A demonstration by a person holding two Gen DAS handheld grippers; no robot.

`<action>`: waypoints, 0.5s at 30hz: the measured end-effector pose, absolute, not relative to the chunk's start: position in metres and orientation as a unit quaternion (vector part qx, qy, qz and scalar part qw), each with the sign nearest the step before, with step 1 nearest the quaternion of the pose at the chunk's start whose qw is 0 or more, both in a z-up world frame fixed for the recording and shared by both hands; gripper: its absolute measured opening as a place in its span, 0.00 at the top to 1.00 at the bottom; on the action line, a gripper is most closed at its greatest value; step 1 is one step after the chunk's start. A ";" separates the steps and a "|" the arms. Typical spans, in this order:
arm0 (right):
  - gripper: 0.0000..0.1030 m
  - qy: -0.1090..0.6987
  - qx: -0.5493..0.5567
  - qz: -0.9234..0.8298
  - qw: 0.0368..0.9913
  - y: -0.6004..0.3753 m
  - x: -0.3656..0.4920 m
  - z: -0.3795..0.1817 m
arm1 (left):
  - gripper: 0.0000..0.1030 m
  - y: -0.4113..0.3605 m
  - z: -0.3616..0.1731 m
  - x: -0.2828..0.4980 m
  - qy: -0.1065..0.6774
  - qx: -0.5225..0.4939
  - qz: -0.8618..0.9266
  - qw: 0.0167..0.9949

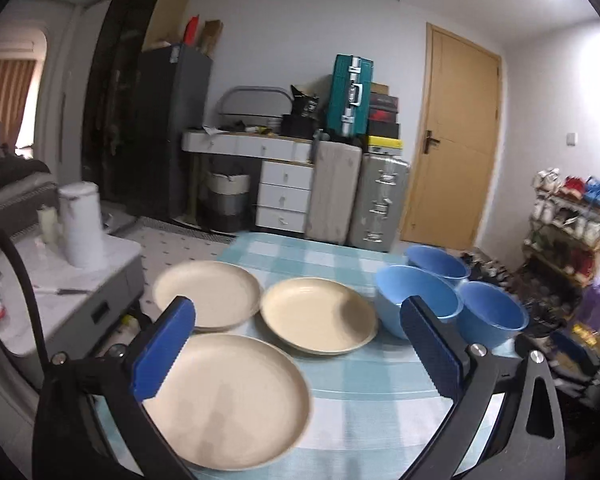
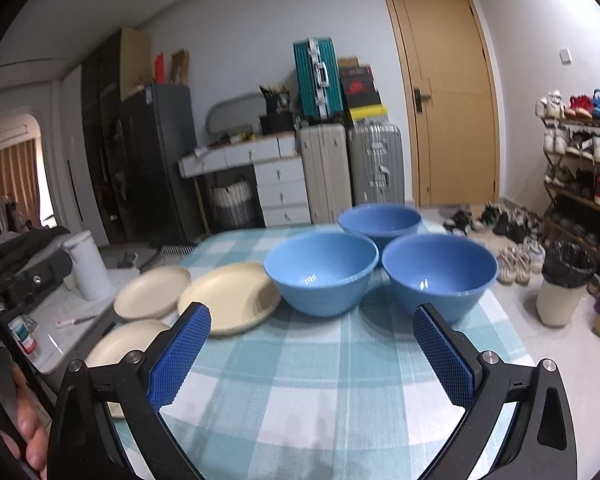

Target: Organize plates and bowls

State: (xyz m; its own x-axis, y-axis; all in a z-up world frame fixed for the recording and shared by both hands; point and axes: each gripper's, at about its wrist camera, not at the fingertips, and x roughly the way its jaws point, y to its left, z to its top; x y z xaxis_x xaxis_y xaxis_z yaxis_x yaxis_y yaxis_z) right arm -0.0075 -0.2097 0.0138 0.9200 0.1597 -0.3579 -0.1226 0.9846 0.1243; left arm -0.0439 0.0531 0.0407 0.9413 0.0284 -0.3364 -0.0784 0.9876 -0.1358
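Three cream plates and three blue bowls are laid out on the checked surface.

The left gripper and right gripper are held spread and empty above it; plates are grouped left, bowls right.

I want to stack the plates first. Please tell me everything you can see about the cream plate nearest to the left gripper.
The nearest cream plate is round, shallow, with a low raised rim, matte, and looks like plastic or ceramic. It is empty and lies flat on the checked tablecloth at the table's near left. No other plate visibly touches it. The open left gripper is above it, not gripping.
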 end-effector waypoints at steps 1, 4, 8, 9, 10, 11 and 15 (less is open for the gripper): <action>0.00 0.185 0.052 0.072 0.979 -0.209 -0.008 0.014 | 0.00 0.055 0.040 -0.043 0.174 -0.069 0.031 0.982; 0.00 0.191 0.062 0.075 0.977 -0.206 -0.007 0.012 | 0.00 0.063 0.039 -0.042 0.182 -0.065 0.051 0.980; 0.00 0.179 0.055 0.078 0.979 -0.203 -0.010 0.013 | 0.00 0.076 0.047 -0.046 0.177 -0.074 0.084 0.978; 0.00 0.171 0.054 0.080 0.980 -0.203 -0.013 0.015 | 0.00 0.082 0.049 -0.045 0.183 -0.086 0.080 0.976; 0.00 0.163 0.057 0.084 0.981 -0.203 -0.016 0.018 | 0.00 0.083 0.051 -0.045 0.186 -0.091 0.079 0.975; 0.00 0.150 0.066 0.089 0.982 -0.203 -0.021 0.021 | 0.00 0.087 0.053 -0.043 0.190 -0.095 0.080 0.974; 0.00 0.119 0.081 0.121 0.982 -0.195 -0.034 0.036 | 0.00 0.106 0.063 -0.032 0.211 -0.092 0.090 0.969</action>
